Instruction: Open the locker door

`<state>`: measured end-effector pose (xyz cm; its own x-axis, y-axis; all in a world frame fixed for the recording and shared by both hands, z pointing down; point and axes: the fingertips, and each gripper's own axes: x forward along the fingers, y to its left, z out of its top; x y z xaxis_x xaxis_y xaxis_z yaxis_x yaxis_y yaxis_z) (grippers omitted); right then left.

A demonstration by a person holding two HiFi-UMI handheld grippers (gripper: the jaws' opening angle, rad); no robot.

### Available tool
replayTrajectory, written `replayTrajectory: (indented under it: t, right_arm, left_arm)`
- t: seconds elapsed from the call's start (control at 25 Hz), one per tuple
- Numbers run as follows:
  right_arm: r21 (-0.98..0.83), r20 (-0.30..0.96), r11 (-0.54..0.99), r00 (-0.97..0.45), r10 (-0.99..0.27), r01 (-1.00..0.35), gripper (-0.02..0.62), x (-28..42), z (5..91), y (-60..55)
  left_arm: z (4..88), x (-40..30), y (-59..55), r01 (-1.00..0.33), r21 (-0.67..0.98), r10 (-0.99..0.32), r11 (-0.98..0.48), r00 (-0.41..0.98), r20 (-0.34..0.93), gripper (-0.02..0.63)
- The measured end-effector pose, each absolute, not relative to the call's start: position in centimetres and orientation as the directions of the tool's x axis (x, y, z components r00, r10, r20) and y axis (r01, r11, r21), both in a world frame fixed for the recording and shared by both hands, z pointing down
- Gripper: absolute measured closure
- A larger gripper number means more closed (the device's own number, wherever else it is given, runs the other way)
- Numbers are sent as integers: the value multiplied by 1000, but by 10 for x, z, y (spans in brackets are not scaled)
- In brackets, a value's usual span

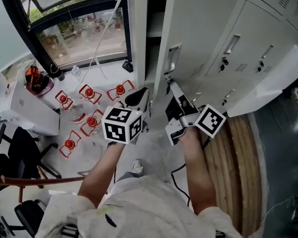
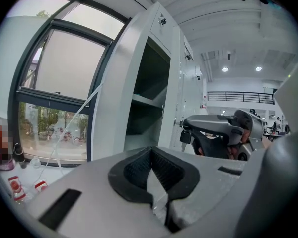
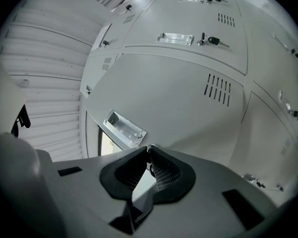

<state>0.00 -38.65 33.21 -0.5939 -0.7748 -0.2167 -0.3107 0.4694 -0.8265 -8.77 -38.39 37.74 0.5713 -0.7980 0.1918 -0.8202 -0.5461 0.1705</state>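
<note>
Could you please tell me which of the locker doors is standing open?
The leftmost door in the head view: it is swung out, baring the shelf inside, while the other doors lie flush and shut.

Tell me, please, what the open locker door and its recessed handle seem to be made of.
Locker door: likely sheet metal, painted light grey, smooth, with punched vent slots. Recessed handle: looks like bare polished metal, bright and reflective.
</note>
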Motion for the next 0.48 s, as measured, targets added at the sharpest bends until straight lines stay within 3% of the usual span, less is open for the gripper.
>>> replayTrajectory:
  t: [0.48]
  right_arm:
    - [-827, -238, 483, -599, -765, -287, 560, 56, 332, -342]
  left_arm:
    - [375, -37, -336, -823, 157, -800, -545, 567, 194, 600]
